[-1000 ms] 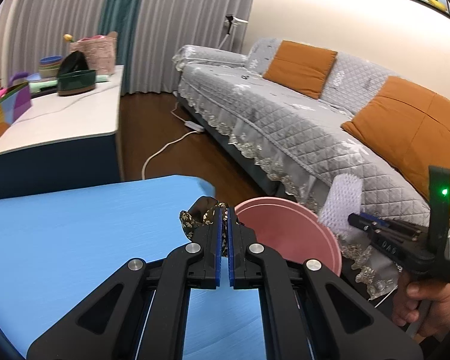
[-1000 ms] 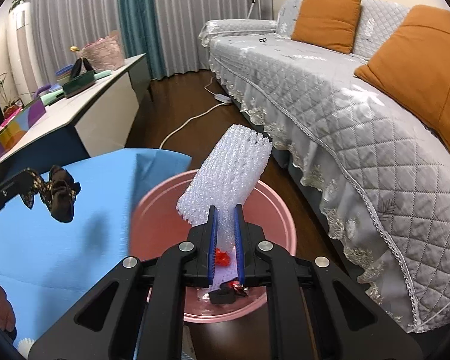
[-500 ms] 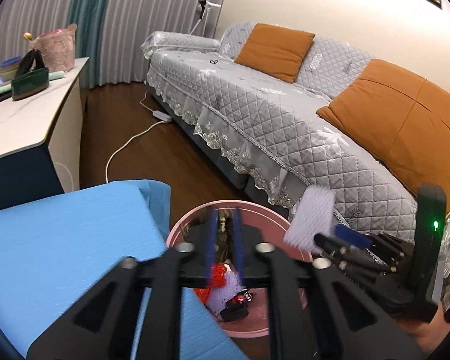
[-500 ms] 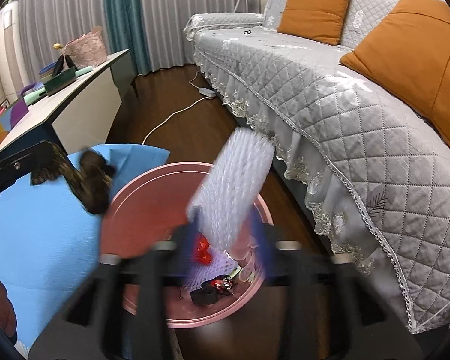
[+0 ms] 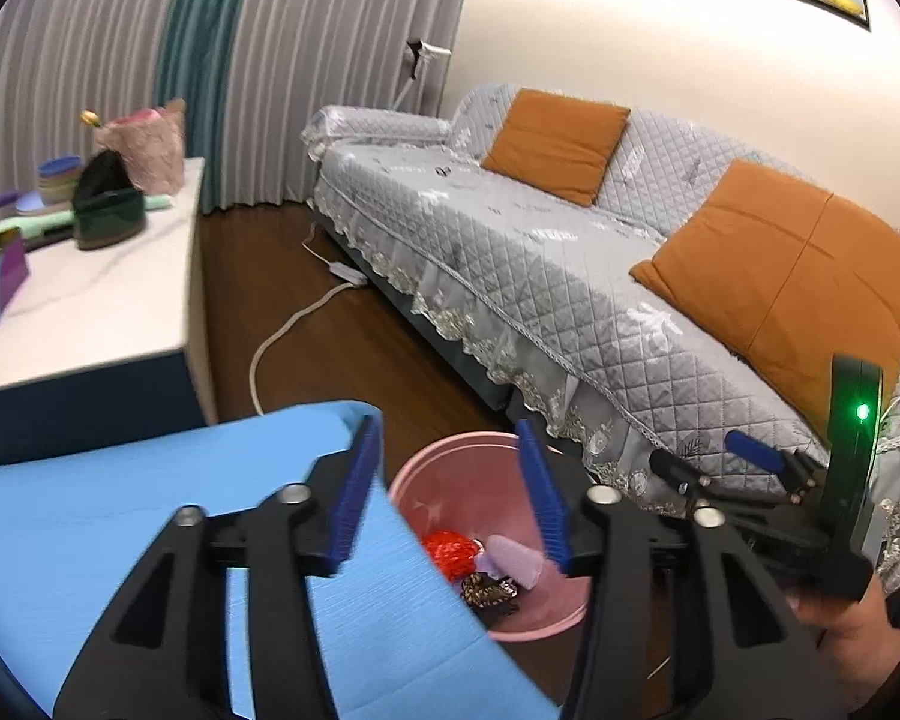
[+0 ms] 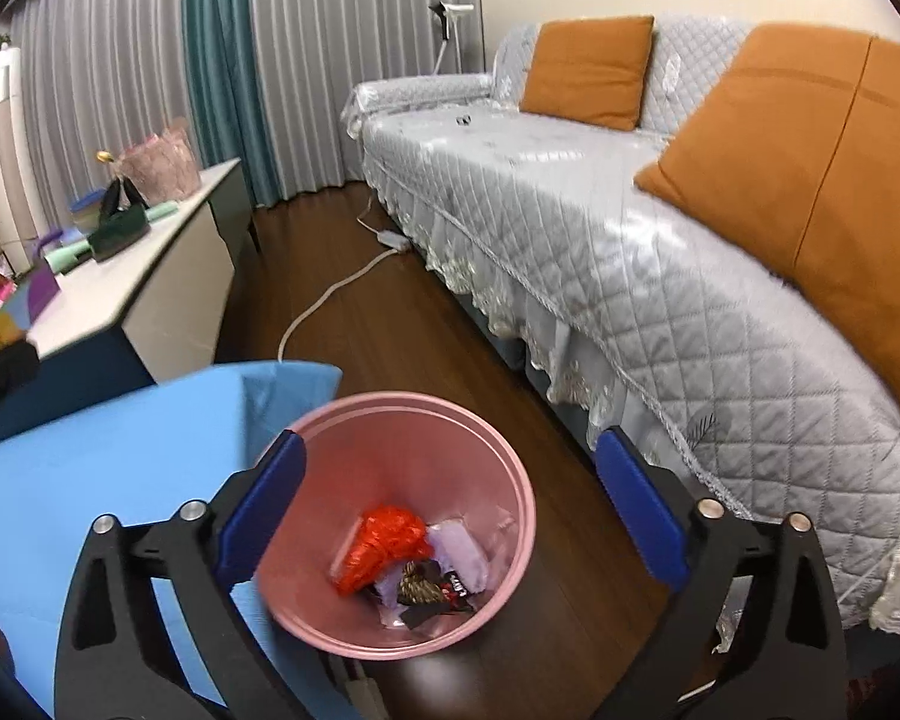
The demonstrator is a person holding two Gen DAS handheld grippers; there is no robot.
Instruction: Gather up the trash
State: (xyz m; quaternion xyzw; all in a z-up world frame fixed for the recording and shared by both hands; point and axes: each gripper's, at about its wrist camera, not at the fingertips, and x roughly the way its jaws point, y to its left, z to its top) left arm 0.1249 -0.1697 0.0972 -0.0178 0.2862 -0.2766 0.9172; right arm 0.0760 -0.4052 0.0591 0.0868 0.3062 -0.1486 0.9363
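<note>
Pink bin: on the dark wood floor, just beside the corner of the blue-covered table, near the sofa skirt.
Trash in bin: red crumpled wrapper, pale foam piece, dark patterned wrapper, all at the bottom.
Left gripper: above the table edge and bin, jaws opening, nothing between them.
Right gripper: over the bin, jaws opening wide, empty.
Grey quilted sofa: two orange cushions.
White cable: across the floor.
White counter: cluttered with containers.
</note>
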